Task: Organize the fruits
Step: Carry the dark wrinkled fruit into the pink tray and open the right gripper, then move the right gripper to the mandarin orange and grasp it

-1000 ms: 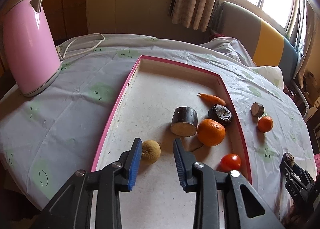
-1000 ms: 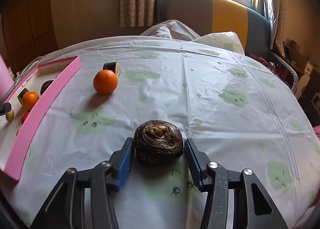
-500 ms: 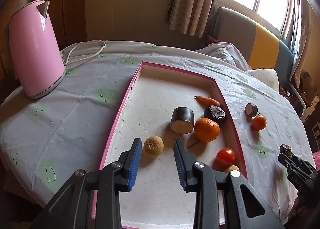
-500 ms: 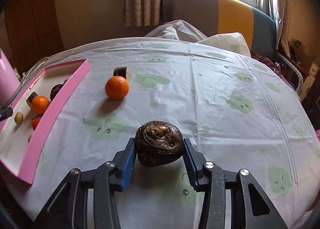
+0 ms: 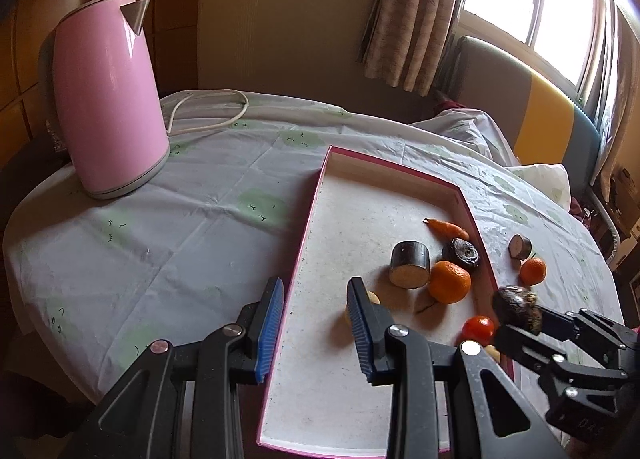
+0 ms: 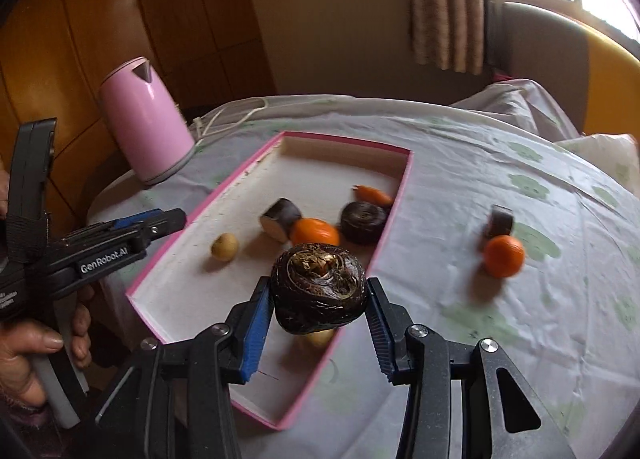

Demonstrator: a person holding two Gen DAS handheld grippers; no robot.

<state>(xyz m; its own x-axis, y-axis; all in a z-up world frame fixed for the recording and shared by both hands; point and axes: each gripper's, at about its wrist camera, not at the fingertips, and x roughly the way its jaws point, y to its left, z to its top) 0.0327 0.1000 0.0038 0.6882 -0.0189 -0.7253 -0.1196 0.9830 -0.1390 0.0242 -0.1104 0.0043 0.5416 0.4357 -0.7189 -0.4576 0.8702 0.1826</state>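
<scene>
Right gripper (image 6: 316,325) clamped on the dark root (image 6: 319,287), hovering over the pink tray (image 6: 390,225) near its right rim. Left gripper (image 5: 314,323) jaws apart, nothing between them. Suggest setting the root down in the bare patch at 7 o'clock of the tray orange (image 6: 314,232), clear of the small yellow fruit (image 6: 225,247). Lower to the floor before release; it looks round and may roll.
</scene>
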